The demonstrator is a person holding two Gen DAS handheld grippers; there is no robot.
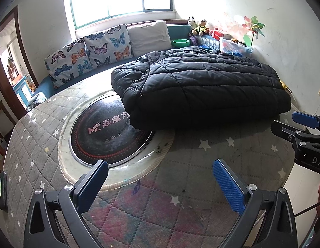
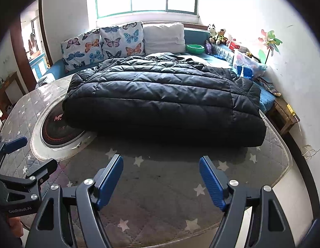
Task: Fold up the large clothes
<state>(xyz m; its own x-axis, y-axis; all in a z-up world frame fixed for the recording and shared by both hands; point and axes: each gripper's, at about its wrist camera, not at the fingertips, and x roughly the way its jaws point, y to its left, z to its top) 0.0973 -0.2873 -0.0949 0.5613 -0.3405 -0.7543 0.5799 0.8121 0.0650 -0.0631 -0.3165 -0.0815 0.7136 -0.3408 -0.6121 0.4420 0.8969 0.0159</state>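
Note:
A large black quilted puffer coat (image 1: pixel 201 86) lies folded into a thick rectangular bundle on the far half of the grey star-print table cover (image 1: pixel 190 155); it also shows in the right wrist view (image 2: pixel 164 101). My left gripper (image 1: pixel 160 177) is open and empty, above the near part of the table, apart from the coat. My right gripper (image 2: pixel 161 173) is open and empty, just short of the coat's near edge. The right gripper also shows at the right edge of the left wrist view (image 1: pixel 294 124). The left gripper shows at the left edge of the right wrist view (image 2: pixel 25 153).
A round black induction cooktop (image 1: pixel 110 136) is set in the table, partly under the coat's left end. A blue sofa with butterfly cushions (image 1: pixel 87 51), a green bowl (image 2: pixel 195 48), plush toys (image 2: pixel 217 34) and a clear toy box (image 2: pixel 248 63) line the back. A small dark device (image 1: pixel 2 192) sits at the table's left edge.

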